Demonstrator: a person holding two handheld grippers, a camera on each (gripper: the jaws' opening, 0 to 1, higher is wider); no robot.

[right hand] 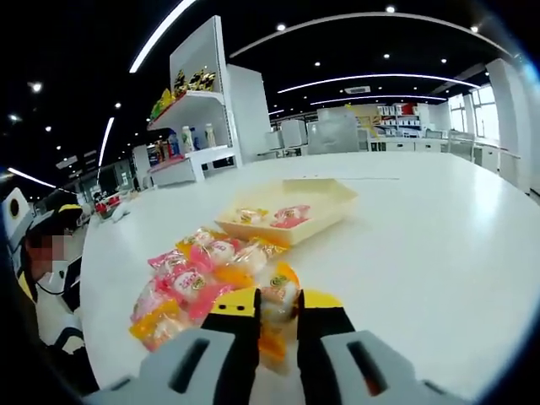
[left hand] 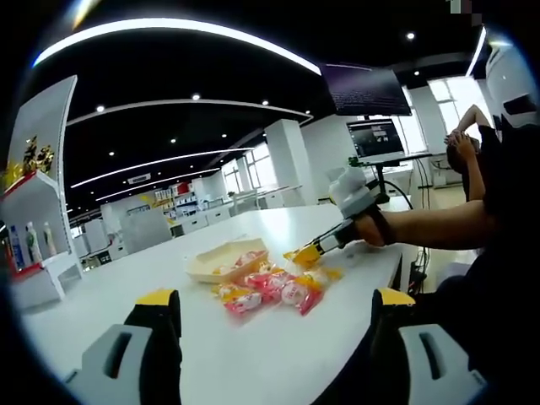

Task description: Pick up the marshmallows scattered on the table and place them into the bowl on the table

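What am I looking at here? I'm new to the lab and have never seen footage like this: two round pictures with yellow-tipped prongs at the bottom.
There is no robot. A person holds a two-jaw gripper in each hand, and a fisheye camera rides on each one, looking forward along its jaws. Those jaws are the yellow-tipped prongs.

In the left gripper view, the left gripper is open and holds nothing. The right gripper reaches in from the right, held in the person's hand.

In the right gripper view, that gripper's jaws stand closed on one wrapped marshmallow at the near edge of the pile.

On the white table lies a pile of marshmallows in pink, yellow and orange wrappers. Behind it sits a shallow cream bowl, already holding a few.
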